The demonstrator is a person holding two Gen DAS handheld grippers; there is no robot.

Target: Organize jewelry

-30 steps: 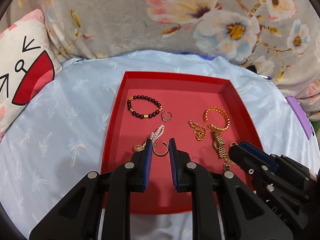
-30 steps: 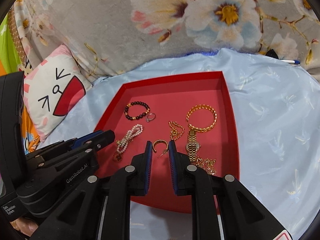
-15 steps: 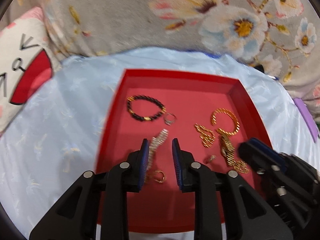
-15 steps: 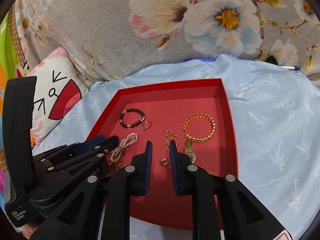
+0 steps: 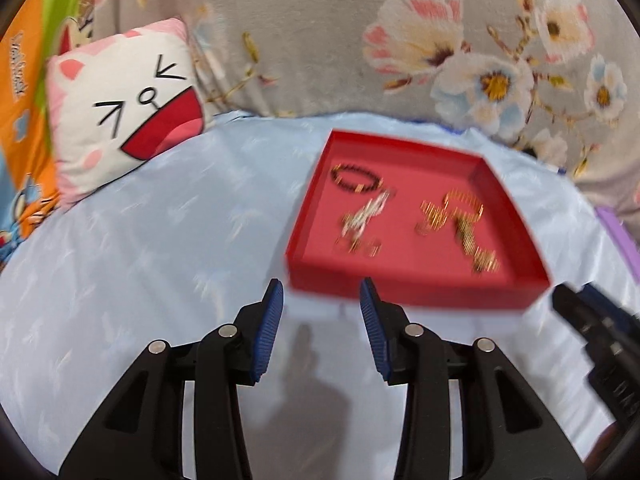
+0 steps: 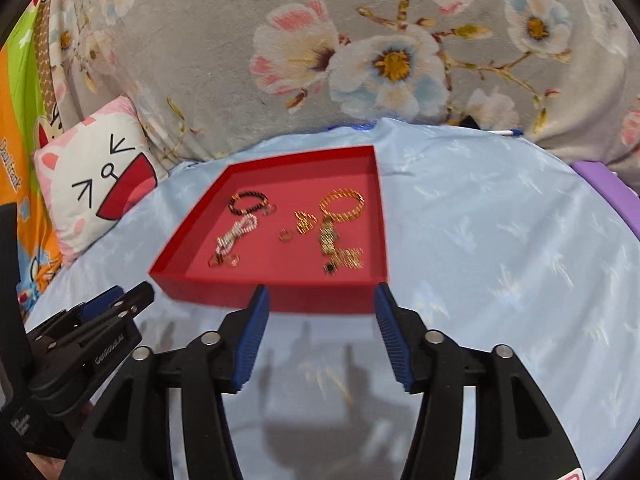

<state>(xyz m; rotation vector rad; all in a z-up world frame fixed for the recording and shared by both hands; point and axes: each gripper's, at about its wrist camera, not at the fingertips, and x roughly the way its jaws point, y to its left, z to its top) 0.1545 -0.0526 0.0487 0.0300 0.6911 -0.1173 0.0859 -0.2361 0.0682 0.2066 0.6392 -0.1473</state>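
Both tools hang over the pale blue cloth just short of the red tray; the left tool and the right tool are each opening with nothing between the pads, so neither grasps any jewelry. All pieces lie inside the tray: the dark bead bracelet and pearl strand to the left, the gold bangle and gold watch to the right, probably grouped by kind.

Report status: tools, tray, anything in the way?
Left tool, right tool: opening, nothing between the jaws, short of tray. Jewelry all inside. Nothing in the way.
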